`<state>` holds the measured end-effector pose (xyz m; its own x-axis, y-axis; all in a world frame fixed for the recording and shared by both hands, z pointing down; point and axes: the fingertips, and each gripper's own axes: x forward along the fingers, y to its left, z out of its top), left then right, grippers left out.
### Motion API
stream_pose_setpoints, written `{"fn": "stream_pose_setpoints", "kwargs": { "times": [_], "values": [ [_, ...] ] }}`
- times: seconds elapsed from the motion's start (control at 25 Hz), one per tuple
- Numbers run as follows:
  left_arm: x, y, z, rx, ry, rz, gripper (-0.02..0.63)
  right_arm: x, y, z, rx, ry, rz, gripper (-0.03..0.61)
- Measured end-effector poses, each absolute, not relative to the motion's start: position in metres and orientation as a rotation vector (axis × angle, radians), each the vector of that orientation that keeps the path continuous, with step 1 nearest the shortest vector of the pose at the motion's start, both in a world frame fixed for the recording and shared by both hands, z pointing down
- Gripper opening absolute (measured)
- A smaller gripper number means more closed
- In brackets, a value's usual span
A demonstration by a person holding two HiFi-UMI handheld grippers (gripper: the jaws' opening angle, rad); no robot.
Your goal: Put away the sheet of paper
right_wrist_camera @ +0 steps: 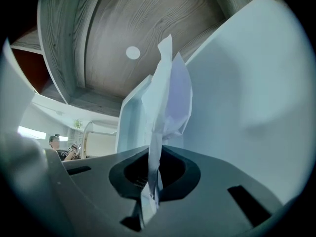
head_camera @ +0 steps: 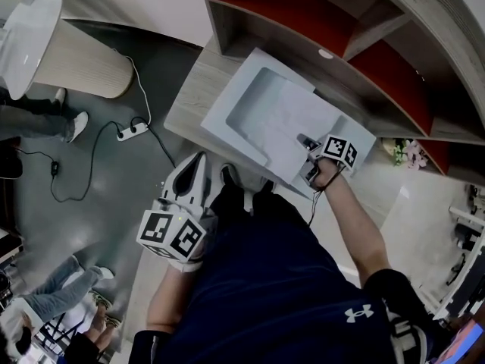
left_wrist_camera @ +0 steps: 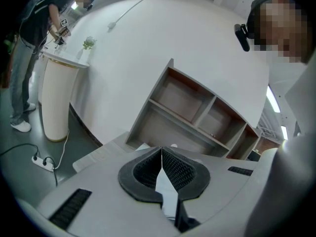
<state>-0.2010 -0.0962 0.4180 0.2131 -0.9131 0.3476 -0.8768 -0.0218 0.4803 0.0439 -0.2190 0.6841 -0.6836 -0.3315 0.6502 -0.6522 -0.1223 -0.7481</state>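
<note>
The white sheet of paper (head_camera: 292, 123) lies over a white open tray (head_camera: 227, 108) on the light wood desk. My right gripper (head_camera: 308, 147) is at the sheet's near right edge and is shut on it. In the right gripper view the paper (right_wrist_camera: 169, 90) stands edge-on and crumpled, rising out of the closed jaws of the gripper (right_wrist_camera: 154, 168), with the tray's white wall (right_wrist_camera: 247, 83) to the right. My left gripper (head_camera: 199, 159) hovers by the desk's front edge, left of the tray. In its own view the left gripper (left_wrist_camera: 162, 156) is shut with nothing held.
A wooden shelf unit (head_camera: 303, 14) with red-brown backs rises behind the tray and also shows as the shelf unit (left_wrist_camera: 197, 117). On the floor to the left are a power strip (head_camera: 130, 132) with cables and a round white pedestal table (head_camera: 76, 59). People stand at the left.
</note>
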Motion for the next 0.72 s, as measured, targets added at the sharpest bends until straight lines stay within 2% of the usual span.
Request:
{"fn": "stream_pose_setpoints", "kwargs": {
  "times": [0.72],
  "values": [
    [-0.24, -0.087, 0.42, 1.808, -1.722, -0.108, 0.017, -0.008, -0.237, 0.687, 1.036, -1.915, 1.852, 0.015]
  ]
}}
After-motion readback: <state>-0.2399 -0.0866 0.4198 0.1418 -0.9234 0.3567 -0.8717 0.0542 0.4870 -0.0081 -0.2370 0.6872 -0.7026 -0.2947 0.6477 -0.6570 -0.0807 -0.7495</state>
